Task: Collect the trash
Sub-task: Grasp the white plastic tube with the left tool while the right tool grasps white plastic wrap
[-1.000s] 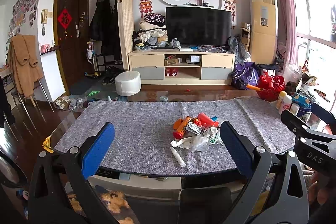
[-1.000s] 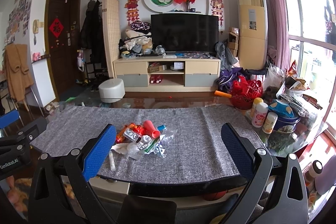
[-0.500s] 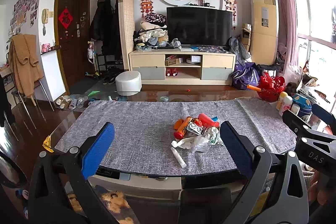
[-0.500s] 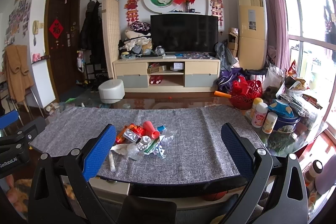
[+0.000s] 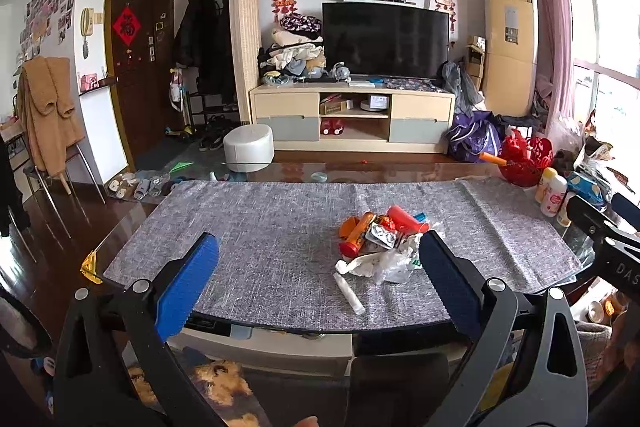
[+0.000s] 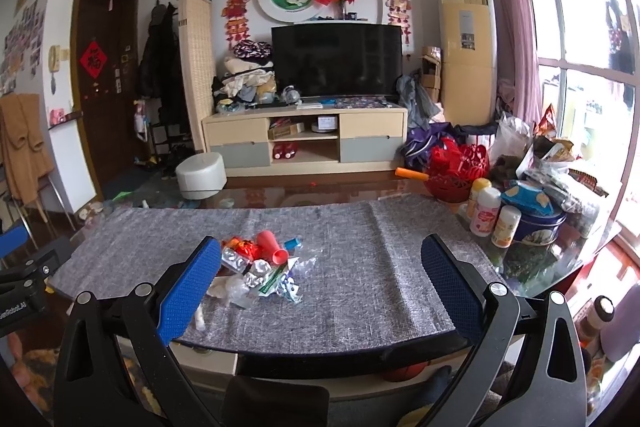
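Note:
A pile of trash (image 5: 380,239) lies on the grey table runner (image 5: 256,227): orange and red tubes, foil blister packs, crumpled clear plastic and a white stick (image 5: 349,287) at its near edge. The pile also shows in the right wrist view (image 6: 260,263). My left gripper (image 5: 318,279) is open and empty, held back from the table's near edge, with the pile just left of its right finger. My right gripper (image 6: 320,279) is open and empty, with the pile by its left finger.
Bottles (image 6: 486,211), a blue tin (image 6: 536,223) and bags crowd the table's right end beside a red basket (image 6: 456,171). The glass table edge (image 5: 320,327) runs just in front of both grippers. A white stool (image 5: 248,147) and TV cabinet (image 5: 352,119) stand beyond.

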Available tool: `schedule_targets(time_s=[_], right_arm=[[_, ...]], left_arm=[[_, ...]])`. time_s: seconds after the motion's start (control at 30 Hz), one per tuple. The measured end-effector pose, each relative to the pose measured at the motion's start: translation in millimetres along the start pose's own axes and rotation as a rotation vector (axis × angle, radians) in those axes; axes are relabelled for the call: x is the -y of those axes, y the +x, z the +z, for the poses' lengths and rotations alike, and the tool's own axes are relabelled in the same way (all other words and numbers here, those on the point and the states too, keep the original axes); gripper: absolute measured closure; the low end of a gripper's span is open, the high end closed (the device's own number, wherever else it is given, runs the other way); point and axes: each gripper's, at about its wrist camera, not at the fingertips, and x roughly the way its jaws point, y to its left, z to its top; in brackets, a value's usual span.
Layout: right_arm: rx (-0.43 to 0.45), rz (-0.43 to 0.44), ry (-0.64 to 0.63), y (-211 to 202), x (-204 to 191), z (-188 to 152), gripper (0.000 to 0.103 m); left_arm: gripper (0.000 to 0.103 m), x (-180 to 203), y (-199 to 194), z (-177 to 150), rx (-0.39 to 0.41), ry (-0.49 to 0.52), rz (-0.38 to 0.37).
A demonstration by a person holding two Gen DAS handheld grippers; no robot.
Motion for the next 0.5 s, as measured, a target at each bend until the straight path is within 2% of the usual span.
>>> schedule_targets(time_s=[0.17,0.33,0.5], right_arm=[[-0.017,0.022,-0.020,14,1,-7,0.003],[-0.094,0.026,-0.002,46,5,-21,0.003],[-0.159,0.045,-0.038,74,-4,-37,0.003]], left_arm=[[0.008,-4,16,-5,-0.017,-0.008,-0.025],[0.008,-6,49,-19,-0.097,-0.002,-0.047],[0.008,-8,85,-40,-0.191,-0.001,-0.071]])
